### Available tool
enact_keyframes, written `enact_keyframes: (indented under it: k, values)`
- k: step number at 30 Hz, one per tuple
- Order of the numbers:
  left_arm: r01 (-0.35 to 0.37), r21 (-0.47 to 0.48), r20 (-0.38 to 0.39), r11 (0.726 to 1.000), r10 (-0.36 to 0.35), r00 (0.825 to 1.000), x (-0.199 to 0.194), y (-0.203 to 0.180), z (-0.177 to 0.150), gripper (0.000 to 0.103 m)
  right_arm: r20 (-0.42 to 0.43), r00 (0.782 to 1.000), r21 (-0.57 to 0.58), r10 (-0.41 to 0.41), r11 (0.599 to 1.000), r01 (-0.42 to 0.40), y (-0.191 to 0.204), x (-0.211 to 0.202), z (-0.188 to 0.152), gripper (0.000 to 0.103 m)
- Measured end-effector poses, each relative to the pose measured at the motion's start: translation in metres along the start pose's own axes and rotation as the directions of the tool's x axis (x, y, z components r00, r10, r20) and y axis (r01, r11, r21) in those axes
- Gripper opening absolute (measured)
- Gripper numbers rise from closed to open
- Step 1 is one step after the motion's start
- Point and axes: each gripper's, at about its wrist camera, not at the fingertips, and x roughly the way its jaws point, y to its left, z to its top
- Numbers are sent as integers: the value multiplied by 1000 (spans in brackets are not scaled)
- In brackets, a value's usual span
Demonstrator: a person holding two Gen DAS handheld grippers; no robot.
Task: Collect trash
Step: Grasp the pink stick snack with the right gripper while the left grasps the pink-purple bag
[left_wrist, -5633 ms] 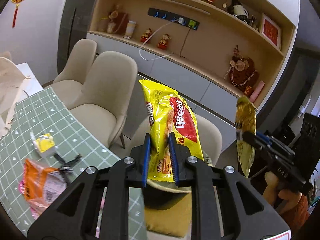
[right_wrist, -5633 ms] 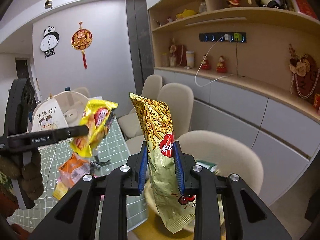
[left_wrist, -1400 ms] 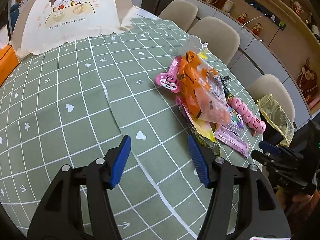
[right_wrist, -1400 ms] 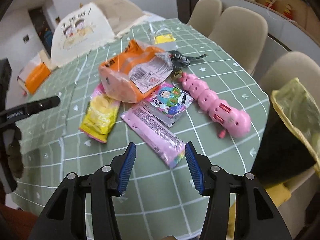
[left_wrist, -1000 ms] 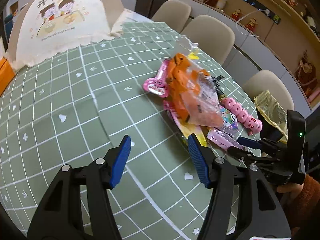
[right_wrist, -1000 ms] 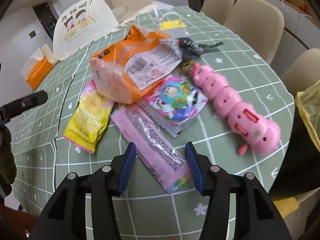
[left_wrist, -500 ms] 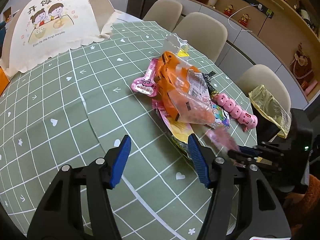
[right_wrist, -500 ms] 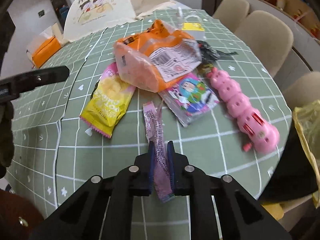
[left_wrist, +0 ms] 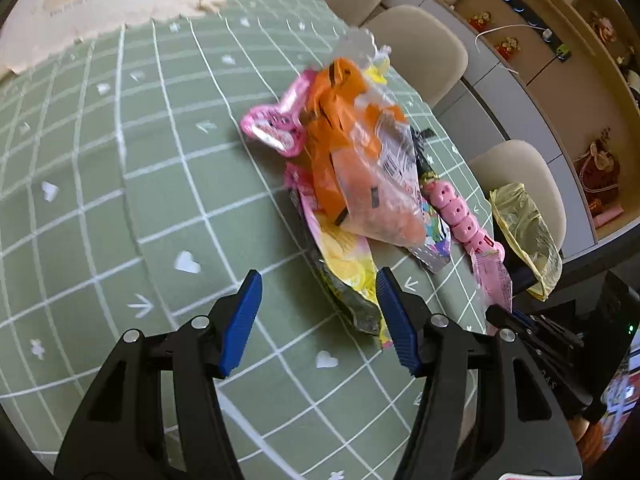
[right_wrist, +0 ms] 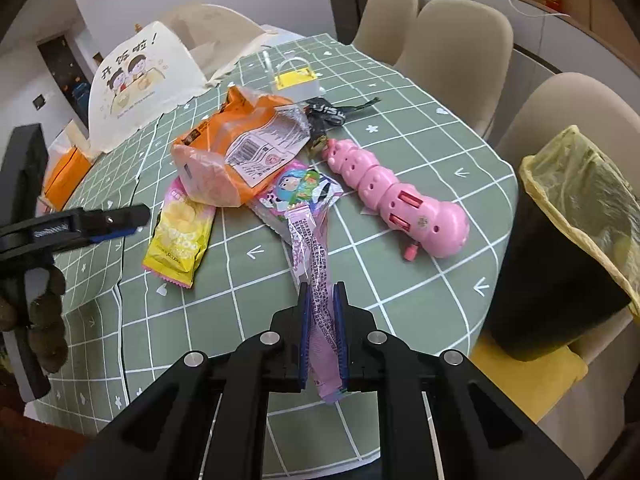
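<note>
Two grippers were in my hands above the green checked tablecloth (right_wrist: 400,280). My right gripper (right_wrist: 320,320) had its blue pads clamped on a long pink wrapper (right_wrist: 316,264), which stood up between the fingers with its upper end bent toward the pile, clear of the cloth. From the left wrist view the same pink wrapper (left_wrist: 494,280) stuck up from that gripper at the table's edge.

My left gripper (left_wrist: 318,316) hung with its jaws wide apart and nothing between them, just short of the yellow chip packet (left_wrist: 344,264), whose near end lay close to the right-hand pad. That yellow chip packet (right_wrist: 180,240) lay flat, partly tucked under the big orange bag (right_wrist: 236,152). A cartoon-printed packet (right_wrist: 300,192) lay beside the orange bag, and a pink caterpillar toy (right_wrist: 396,200) rested further right. Beyond the table's edge stood a black bin with a yellow liner (right_wrist: 580,208), in front of a beige chair (right_wrist: 580,104).
</note>
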Motion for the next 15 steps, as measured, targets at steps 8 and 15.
enact_keyframes:
  k: [8,15]
  values:
    - [-27,2,-64,1000,27,998,31,-14,6,38,42,999,39,-20,999,19,-6,-14,-2,12]
    - [20,101,-74,995,-13,997,25,-39,3,10,82,995,86,-54,995,47,-10,-35,-14,12]
